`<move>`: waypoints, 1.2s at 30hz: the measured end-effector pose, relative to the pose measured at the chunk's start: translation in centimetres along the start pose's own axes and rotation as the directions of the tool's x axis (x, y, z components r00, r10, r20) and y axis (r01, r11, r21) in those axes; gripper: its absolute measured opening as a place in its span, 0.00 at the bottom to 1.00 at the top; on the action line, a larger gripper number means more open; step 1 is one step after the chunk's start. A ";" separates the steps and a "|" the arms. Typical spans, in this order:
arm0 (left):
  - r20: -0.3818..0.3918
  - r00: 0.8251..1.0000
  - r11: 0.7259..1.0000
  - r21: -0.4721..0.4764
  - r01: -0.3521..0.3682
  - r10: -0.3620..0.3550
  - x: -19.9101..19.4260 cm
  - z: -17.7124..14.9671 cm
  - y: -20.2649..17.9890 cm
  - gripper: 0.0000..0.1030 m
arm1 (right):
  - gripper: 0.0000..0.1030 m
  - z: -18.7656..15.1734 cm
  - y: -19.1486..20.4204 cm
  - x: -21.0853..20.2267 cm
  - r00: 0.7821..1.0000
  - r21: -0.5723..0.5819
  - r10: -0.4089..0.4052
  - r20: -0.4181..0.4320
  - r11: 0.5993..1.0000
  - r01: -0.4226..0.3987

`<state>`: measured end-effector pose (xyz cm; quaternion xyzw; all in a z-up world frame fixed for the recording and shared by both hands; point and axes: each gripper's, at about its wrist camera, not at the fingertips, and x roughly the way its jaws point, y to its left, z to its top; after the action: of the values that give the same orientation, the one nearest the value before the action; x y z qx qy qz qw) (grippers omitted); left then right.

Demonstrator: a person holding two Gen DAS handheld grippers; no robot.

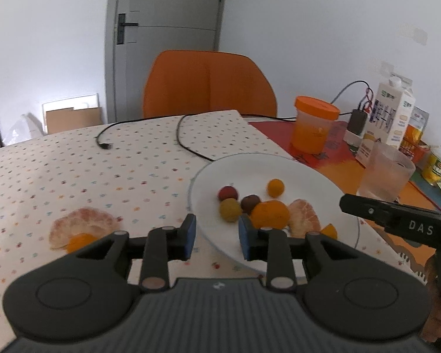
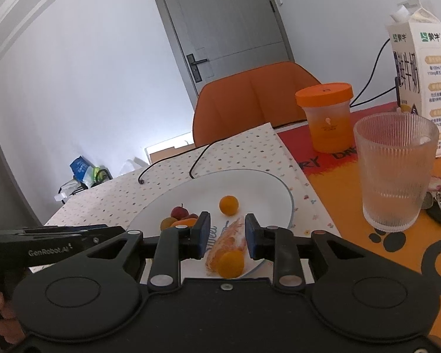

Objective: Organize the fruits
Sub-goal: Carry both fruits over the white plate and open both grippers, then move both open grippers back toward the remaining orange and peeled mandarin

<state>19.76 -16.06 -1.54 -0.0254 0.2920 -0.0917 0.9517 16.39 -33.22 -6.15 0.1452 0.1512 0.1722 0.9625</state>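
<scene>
Left gripper (image 1: 217,236) is hovering low over the dotted tablecloth (image 1: 73,170) at the plate's near-left rim, jaws spread wide, gripping nothing. Farthest left, a peeled citrus half (image 1: 82,228) with a small orange piece against it is sitting off-plate on the cloth, apparently the last stray. Moving right, the white plate (image 1: 279,170) is carrying small round fruits plus a tangerine (image 1: 270,214) and another peeled segment (image 1: 304,219). Right gripper (image 2: 227,236) is hanging over the plate's near edge, jaws open wide, nothing pinched; a peeled segment (image 2: 230,239) and small orange fruit (image 2: 230,263) are lying below between its fingers. Ribbed glass (image 2: 395,173) is standing just beside the plate on the right.

Risks, as I judge them: squeezing soft peeled citrus too hard would crush it; nudging the plate rim would set round fruits rolling; a wide right-hand swing could tip the glass.
</scene>
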 end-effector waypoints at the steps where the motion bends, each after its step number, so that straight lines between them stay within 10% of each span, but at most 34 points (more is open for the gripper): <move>1: 0.002 1.000 1.000 -0.003 -0.008 0.008 -0.3 0.0 0.3 0.31 | 0.26 0.0 0.0 0.0 1.000 0.002 0.005 -0.002 1.000 -0.005; 18: 0.067 0.990 0.987 -0.107 -0.116 0.124 -5.2 -1.1 6.4 0.78 | 0.53 -0.5 3.3 -0.5 0.998 -0.055 0.054 -0.038 0.997 -0.056; 36: 0.056 0.981 0.963 -0.211 -0.170 0.185 -8.0 -3.7 12.2 0.81 | 0.74 -1.0 9.4 1.1 0.986 -0.122 0.136 -0.092 0.982 -0.147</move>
<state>13.15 -2.56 -1.45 -0.1008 0.2650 0.0256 0.9586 14.35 -24.17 -4.19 0.0860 0.1689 0.2555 0.9480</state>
